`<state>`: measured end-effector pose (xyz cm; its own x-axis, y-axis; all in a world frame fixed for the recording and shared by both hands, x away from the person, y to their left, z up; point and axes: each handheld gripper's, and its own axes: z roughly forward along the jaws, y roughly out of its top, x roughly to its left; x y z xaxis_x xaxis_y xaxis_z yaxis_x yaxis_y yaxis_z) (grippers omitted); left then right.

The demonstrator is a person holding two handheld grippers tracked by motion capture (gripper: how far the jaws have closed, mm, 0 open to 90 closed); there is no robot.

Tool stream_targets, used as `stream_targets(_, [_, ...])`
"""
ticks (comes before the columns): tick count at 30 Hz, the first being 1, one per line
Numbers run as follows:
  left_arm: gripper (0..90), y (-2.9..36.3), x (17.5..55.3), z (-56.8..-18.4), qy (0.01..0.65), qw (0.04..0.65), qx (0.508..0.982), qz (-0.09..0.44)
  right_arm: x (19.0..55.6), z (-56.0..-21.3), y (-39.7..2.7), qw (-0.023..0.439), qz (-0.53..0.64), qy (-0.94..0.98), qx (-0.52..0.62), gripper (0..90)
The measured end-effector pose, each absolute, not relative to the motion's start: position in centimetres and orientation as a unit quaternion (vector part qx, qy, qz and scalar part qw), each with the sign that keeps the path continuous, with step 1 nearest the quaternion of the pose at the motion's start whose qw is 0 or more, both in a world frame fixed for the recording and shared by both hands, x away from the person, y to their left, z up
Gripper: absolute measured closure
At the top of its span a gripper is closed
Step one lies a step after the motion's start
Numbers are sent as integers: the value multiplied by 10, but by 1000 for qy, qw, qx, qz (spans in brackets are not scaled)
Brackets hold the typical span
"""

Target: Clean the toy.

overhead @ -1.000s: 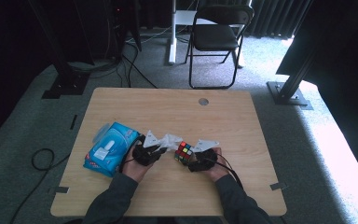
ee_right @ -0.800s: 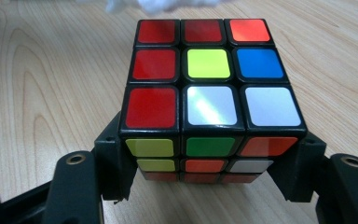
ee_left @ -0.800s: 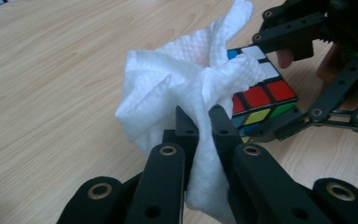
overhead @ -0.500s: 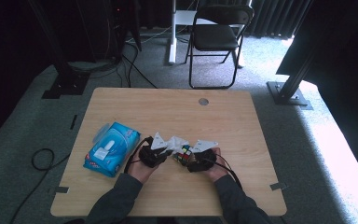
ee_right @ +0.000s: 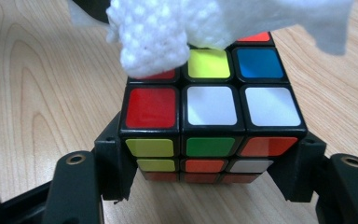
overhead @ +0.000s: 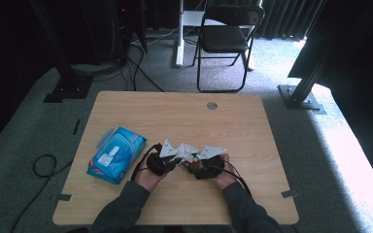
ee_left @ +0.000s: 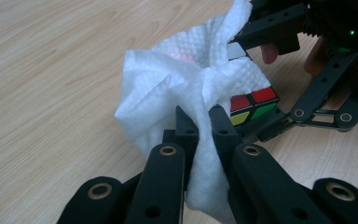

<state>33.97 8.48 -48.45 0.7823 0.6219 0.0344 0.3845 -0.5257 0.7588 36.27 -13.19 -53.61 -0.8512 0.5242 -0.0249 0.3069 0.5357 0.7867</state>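
The fingers [ee_left: 186, 133] of the left gripper [ee_left: 199, 122] are pressed together on a white paper wipe [ee_left: 168, 88], with a fold of it caught between them. The fingers [ee_right: 109, 154] of the right gripper [ee_right: 210, 163] squeeze a puzzle cube [ee_right: 209, 116] from both sides, so they stand as wide as the cube. The wipe lies draped over the top of the cube, and the cube sits low over the wooden table [overhead: 184, 116], near the edge where the person sits.

Next to the left hand [overhead: 148, 177] lies a blue pack of wipes [overhead: 116, 154], just beside it on the table. Farther back there is a small round hole [overhead: 212, 105] in the table top. Behind the table stands a dark folding chair [overhead: 226, 41] on the grey floor, with cables and black stand legs near it.

Both forearms come in from the near edge. The left hand and the right hand [overhead: 221, 172] sit close together, and the two grippers point in toward each other with the cube and wipe between them. In the left gripper view the right gripper [ee_left: 307, 70] shows just behind the cube.

The pack is the only thing close by on the left. The far half of the table and its right side are bare wood, with lots of room there.
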Motion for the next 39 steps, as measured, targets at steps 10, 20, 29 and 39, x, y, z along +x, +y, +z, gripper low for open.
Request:
stream_targets(10, [858, 73, 332, -484, 268, 391, 869, 142, 363, -537, -131, 132, 418, 866, 240, 341])
stream_targets(20, [858, 61, 327, -484, 244, 393, 877, 129, 363, -536, -131, 133, 420, 866, 238, 341])
stream_targets(29, [857, 62, 327, -483, 248, 389, 877, 135, 362, -536, -129, 134, 419, 867, 236, 341])
stream_targets(39, [857, 66, 329, -482, 254, 385, 875, 146, 361, -535, -129, 134, 419, 867, 234, 341])
